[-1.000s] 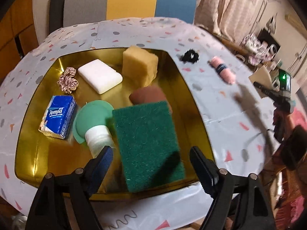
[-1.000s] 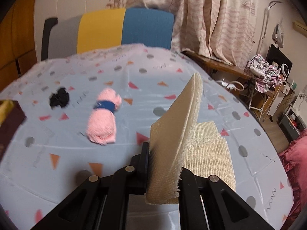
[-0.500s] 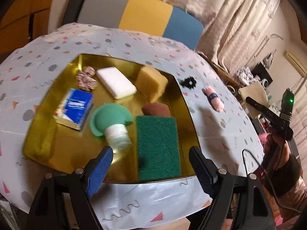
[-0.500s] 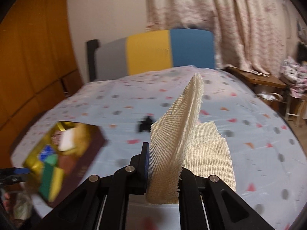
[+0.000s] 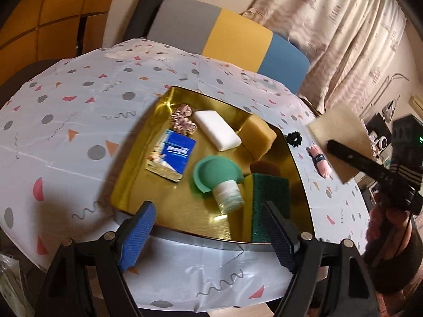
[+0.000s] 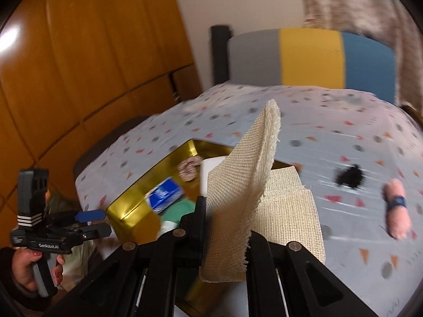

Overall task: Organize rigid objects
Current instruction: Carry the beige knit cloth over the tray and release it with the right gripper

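The bench [image 5: 66, 137] wears a pale cloth strewn with coloured triangles and dots. On it, toward the near edge, sits a gold tray [image 5: 185, 211] holding the sorted pieces. Along the tray's right side lies a green scouring pad [image 5: 269, 192], with a brown piece [image 5: 264, 166] just behind it and a yellow sponge [image 5: 257, 136] at the far right corner. A white block [image 5: 216, 129] lies beside the sponge, a green-capped bottle [image 5: 219, 182] rests on its side in the middle, a blue tissue pack [image 5: 174, 155] sits toward the left edge, and a pink scrunchie [image 5: 183, 121] occupies the far left corner.

Out on the cloth, beyond the tray's right edge, lie a pink rolled cloth [image 5: 321, 162] and a small black item [image 5: 294, 138].

The right hand-held gripper [image 6: 224, 227] is clenched on a beige woven cloth [image 6: 246, 185], which stands up between its fingers and hangs in the air above the bench, near the tray's right edge. The left hand-held gripper [image 5: 208, 235] is released, its blue pads [image 5: 137, 235] spread wide at the tray's near edge, grasping nothing.
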The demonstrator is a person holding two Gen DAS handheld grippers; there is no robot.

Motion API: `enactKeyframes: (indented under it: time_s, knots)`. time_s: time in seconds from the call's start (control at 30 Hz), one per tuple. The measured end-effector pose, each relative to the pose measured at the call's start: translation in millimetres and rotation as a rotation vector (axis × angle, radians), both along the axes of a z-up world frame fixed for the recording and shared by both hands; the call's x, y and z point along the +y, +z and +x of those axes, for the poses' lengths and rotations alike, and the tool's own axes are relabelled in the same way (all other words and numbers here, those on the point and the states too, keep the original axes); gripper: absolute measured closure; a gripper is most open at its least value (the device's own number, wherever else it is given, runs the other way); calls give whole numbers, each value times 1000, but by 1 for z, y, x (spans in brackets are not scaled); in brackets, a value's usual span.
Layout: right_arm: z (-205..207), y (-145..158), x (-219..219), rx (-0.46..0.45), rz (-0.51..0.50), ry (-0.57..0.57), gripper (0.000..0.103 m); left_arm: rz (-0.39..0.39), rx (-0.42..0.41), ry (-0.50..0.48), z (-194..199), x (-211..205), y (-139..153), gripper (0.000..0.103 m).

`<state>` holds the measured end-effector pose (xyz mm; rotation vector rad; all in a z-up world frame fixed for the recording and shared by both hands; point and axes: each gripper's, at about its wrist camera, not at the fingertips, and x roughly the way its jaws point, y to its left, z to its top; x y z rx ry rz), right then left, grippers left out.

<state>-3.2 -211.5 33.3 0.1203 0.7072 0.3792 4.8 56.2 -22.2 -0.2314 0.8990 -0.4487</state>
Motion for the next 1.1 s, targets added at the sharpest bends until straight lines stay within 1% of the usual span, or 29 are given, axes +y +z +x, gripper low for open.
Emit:
enactKeyframes:
  time_s: [0.07,0.2,0.37,0.57,0.6,0.63,0.7,0.83,0.9,0.97,1.1]
  knots:
    - [16,-5,22,21,-27,43,94,-5,-3,6,0,5,1,21]
    - [43,-18,48,78,-53,87,93,-12,-7,22,-1,15,1,21]
    - [78,-32,67,160,-43,106,93,-32,1,42,-1,26,-1,21]
    - [103,-43,99,221,-45,143,92,-40,8,55,-1,32,-2,21]
    - [107,-44,101,233,-34,145,82,-43,9,56,-1,33,-2,21]
    - [111,-49,102,251,-20,137,54,-45,8,58,-1,34,-2,21]
    - [113,-52,99,265,-16,91,22,-46,6,63,-1,36,-1,21]
    - [105,-48,81,244,21,44,21,-50,11,76,0,42,-4,21]
    - [96,-42,71,214,4,8,21,-53,17,79,1,42,-6,21]
    - [89,-37,66,203,-15,-4,23,-59,20,78,2,40,-8,21]
    - [75,-34,74,213,-39,51,27,-54,23,59,3,32,-9,21]
